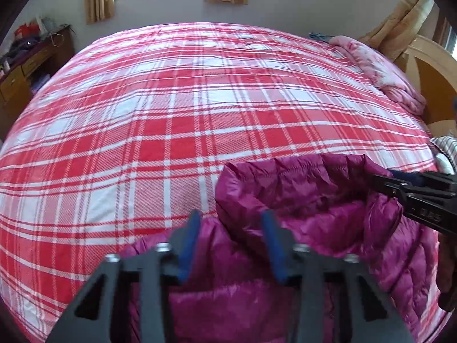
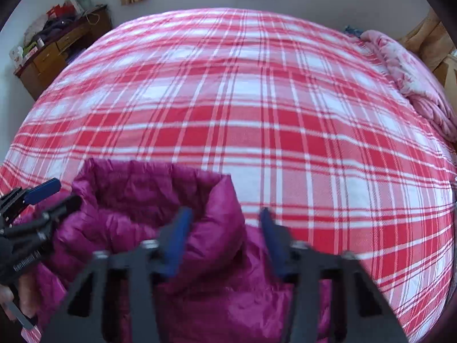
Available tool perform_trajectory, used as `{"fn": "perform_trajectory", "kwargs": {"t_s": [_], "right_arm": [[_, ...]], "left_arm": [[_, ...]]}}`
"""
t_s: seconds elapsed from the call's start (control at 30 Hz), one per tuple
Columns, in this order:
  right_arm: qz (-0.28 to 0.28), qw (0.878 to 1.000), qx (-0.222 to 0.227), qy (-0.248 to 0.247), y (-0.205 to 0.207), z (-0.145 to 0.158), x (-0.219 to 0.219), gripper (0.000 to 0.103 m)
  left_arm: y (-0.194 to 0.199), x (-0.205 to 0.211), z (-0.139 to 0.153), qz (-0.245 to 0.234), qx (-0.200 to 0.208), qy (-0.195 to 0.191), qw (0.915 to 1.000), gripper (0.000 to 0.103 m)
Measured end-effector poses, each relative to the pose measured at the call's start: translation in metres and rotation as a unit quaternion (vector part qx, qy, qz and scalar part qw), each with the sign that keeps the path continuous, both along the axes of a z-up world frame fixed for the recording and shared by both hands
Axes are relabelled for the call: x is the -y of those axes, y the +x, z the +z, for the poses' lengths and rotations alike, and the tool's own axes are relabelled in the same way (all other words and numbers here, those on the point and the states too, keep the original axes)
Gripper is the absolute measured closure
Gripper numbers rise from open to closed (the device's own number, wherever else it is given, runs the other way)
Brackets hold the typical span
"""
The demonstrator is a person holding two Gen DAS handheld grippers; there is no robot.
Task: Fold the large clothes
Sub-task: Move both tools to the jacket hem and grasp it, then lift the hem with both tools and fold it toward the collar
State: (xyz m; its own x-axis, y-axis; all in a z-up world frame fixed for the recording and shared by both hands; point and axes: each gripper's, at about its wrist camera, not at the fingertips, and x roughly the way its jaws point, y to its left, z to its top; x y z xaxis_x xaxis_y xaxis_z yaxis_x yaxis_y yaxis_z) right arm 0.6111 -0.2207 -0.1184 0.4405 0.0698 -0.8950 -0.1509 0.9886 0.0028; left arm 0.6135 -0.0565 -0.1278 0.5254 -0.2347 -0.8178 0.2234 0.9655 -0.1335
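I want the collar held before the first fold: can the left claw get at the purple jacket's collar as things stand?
Probably yes. The left claw sits right over the jacket, with collar fabric already between its fingers. Nothing covers it, and the right claw is off at the other end.

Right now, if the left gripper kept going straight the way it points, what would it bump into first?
Most likely the magenta puffer jacket. The left gripper angles down at the jacket's collar edge, with padded fabric already between its blue fingers. Just past that lies the plaid bedspread, though the fisheye makes depth uncertain.
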Motion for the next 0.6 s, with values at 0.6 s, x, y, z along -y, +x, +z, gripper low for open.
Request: {"fn": "perform_trajectory", "kwargs": {"t_s": [0.6], "right_arm": [[-0.038,0.998,0.047,0.0,-0.062,-0.011,0.046,0.094]], "left_arm": [[-0.078,-0.008,0.012,-0.009,0.069,0.028,0.9972,0.096]]}}
